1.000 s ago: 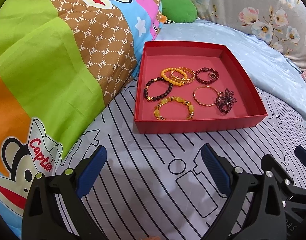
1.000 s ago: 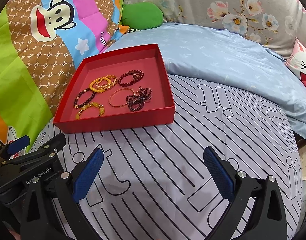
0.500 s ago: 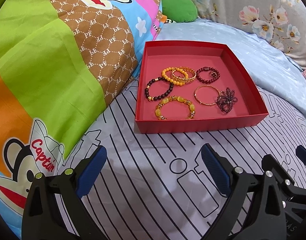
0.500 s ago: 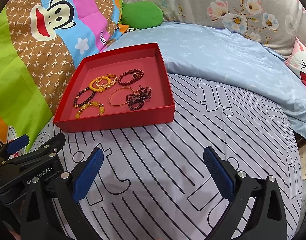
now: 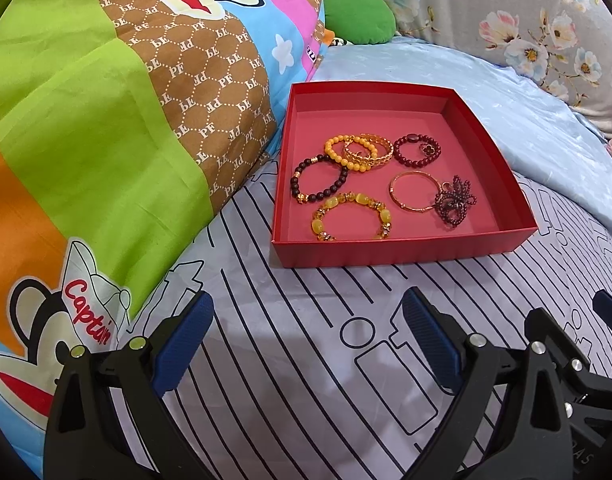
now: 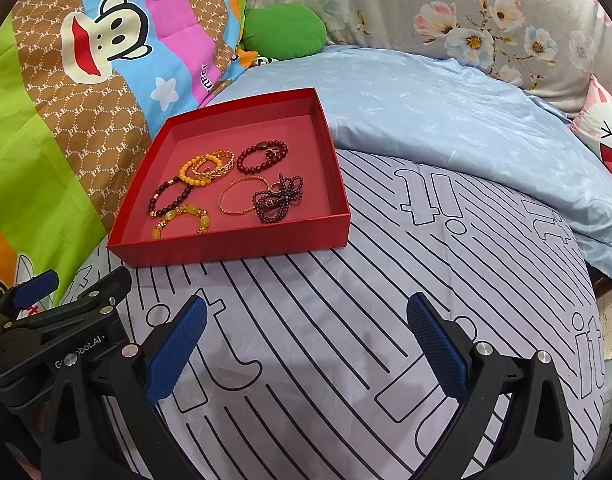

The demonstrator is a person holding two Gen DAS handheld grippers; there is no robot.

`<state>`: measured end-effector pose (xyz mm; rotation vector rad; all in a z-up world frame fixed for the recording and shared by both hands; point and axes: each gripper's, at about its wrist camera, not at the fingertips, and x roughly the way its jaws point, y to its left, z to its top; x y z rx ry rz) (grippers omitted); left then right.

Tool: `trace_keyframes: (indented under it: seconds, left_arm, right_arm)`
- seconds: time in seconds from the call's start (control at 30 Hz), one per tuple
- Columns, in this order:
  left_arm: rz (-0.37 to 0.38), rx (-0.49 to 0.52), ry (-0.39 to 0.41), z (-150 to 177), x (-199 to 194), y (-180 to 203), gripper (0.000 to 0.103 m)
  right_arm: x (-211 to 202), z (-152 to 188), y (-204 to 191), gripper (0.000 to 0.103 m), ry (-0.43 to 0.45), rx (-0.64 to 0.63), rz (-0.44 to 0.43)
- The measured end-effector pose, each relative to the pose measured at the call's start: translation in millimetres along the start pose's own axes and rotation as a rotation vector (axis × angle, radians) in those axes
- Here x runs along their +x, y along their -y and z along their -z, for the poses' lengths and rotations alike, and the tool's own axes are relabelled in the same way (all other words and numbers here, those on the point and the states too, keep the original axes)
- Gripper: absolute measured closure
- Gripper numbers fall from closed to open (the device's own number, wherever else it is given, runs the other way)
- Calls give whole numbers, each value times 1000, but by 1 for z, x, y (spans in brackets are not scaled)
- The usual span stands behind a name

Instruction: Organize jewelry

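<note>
A shallow red box [image 5: 385, 254] [image 6: 226, 248] lies on a striped bedsheet [image 5: 306, 360]. Inside it are several bracelets: a dark beaded one [image 5: 319, 185], an amber stone one [image 5: 351, 216], an orange beaded one [image 5: 345, 152] overlapping a gold chain one [image 5: 371, 150], a dark red beaded one [image 5: 415, 151], a thin gold bangle [image 5: 413, 191] and a bunched dark bead string [image 5: 453, 202]. My left gripper [image 5: 306, 340] hovers open above the sheet in front of the box, holding nothing. My right gripper [image 6: 306, 344] is likewise open and empty, to the right of the left one.
A colourful cartoon quilt [image 5: 106, 140] rises left of the box. Behind the box lie a pale blue duvet [image 6: 445, 112], a green cushion [image 6: 284, 30] and a floral pillow [image 6: 485, 20]. The bed's edge falls away at the far right [image 6: 605, 320].
Both grippers have shifted slightly, so the box sits a little lower and nearer in each view. The jewelry has not moved, and both grippers stay open.
</note>
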<state>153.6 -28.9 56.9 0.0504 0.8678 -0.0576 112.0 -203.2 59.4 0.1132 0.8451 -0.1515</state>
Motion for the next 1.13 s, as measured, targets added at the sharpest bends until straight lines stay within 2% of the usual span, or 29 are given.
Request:
trace_keyframes:
  seconds: [1.13]
  left_arm:
    - [3, -13, -6, -1, 2, 0, 12]
  right_arm:
    - [-1, -1, 1, 6, -3, 4, -1]
